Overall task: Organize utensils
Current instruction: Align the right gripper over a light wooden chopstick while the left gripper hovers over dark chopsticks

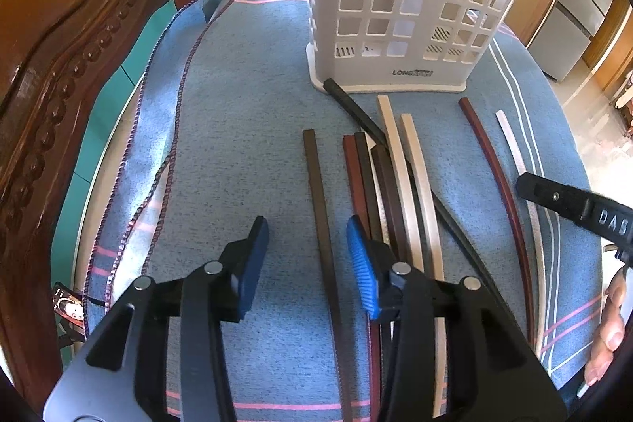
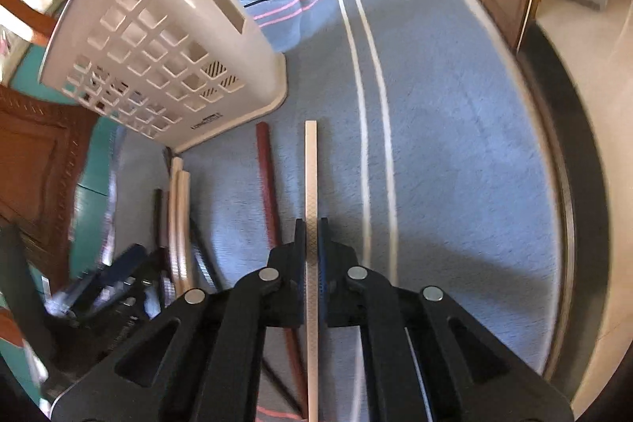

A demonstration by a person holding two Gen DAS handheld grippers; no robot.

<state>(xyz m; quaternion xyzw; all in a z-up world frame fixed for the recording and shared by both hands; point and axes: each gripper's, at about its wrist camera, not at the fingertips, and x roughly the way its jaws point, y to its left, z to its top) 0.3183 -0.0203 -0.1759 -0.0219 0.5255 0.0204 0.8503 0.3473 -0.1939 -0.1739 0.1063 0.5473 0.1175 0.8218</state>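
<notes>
A white perforated utensil holder stands upright on the blue cloth. Several chopsticks lie in front of it, some dark brown, some red-brown, some cream, plus one black. My left gripper hangs open just above the cloth. One dark brown chopstick lies between its blue pads, untouched. My right gripper is shut on a cream chopstick, which runs forward from its jaws towards the holder. A red-brown chopstick lies just left of it.
A blue striped cloth covers the round table. A carved wooden chair stands close at the left edge. A cabinet is beyond the table at right. A person's fingers show at the right edge.
</notes>
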